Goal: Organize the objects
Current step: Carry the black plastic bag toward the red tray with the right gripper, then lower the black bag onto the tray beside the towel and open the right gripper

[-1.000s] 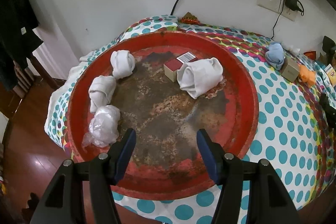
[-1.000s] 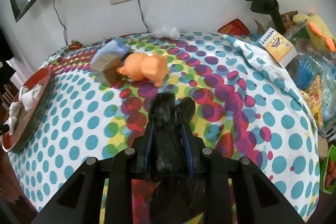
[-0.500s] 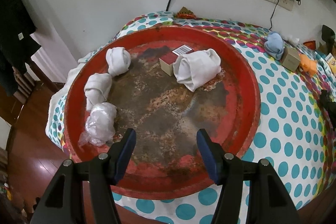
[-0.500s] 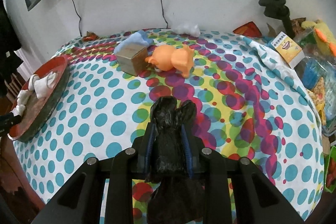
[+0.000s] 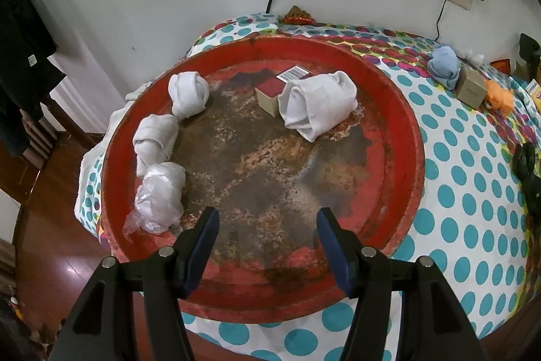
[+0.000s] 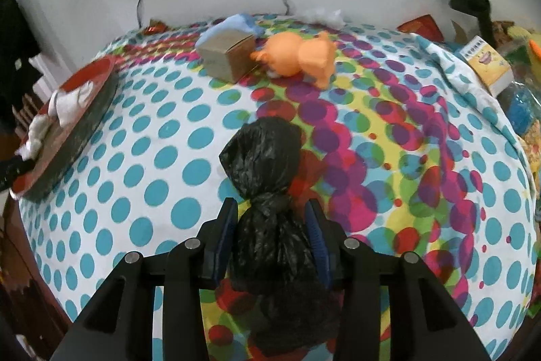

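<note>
Left wrist view: left gripper wide open, nothing between its jaws, poised over the near rim of the red tray. Ahead on the tray: a plastic-wrapped white bundle just left of the left jaw, two white rolled socks farther up that side, and ahead to the right a larger white roll touching a small red box. Tray middle bare and worn. Far right of the gripper, off the tray on the dotted desk cloth: a blue sock, a cardboard box, an orange toy, and at the picture's edge a sliver of black bag. Right wrist view: right gripper with jaws opening; black bag between them, lying on the cloth, long axis straight along the gripper's line, knotted neck level with the blue pads, which appear clear of it on both sides. Bag's bulged end straight ahead, its tail under the gripper. Cardboard box and orange toy well ahead, touching each other, blue sock behind the box. Tray far to the left, holding the white rolls. Likely a release in progress; right gripper nearer the loose things, left nearer the tray.
</note>
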{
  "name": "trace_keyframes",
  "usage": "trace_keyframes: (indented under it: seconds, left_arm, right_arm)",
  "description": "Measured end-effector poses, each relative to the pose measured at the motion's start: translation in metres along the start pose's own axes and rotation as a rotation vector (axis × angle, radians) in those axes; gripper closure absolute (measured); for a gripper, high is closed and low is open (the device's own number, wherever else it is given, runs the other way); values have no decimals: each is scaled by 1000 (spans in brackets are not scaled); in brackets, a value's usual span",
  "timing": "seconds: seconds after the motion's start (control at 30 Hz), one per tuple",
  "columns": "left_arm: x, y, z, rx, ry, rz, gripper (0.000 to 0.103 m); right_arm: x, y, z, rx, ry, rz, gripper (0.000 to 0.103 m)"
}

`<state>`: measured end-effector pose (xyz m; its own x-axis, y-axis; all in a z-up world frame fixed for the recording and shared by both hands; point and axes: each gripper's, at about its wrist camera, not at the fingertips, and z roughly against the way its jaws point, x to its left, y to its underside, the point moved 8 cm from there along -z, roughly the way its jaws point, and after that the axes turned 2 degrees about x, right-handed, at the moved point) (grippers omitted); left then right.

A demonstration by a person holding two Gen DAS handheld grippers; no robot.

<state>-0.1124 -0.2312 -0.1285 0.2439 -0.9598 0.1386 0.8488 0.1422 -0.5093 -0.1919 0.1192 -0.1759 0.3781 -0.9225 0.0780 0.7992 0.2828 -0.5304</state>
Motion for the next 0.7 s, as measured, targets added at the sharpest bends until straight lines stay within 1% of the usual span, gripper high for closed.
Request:
trace_keyframes:
  seconds: [0.07, 0.13, 0.23, 0.33, 0.43, 0.53, 0.57, 0.7]
  left_arm:
    - [2, 0, 0, 1, -6, 2, 41]
    - [5, 0, -2, 8, -8, 10, 41]
    - [6, 1, -5, 20, 1, 19, 41]
    - [9, 0, -3, 16, 7, 27, 41]
    - [14, -2, 0, 7, -2, 39, 41]
    - [24, -4, 4, -3, -15, 52, 41]
    - [28, -5, 5, -4, -20, 58, 41]
    - [50, -8, 7, -6, -18, 107, 41]
  right_arm:
    - [8, 1, -2, 27, 21, 69, 66]
    - [13, 2, -3, 54, 33, 122, 75]
    - [11, -5, 1, 81, 30, 107, 77]
    - [9, -26, 18, 50, 53, 108, 77]
    - [22, -51, 41, -2, 53, 144, 77]
    - [45, -64, 53, -46, 3, 149, 77]
    - [58, -67, 54, -55, -24, 155, 77]
    - [108, -68, 46, -55, -123, 177, 77]
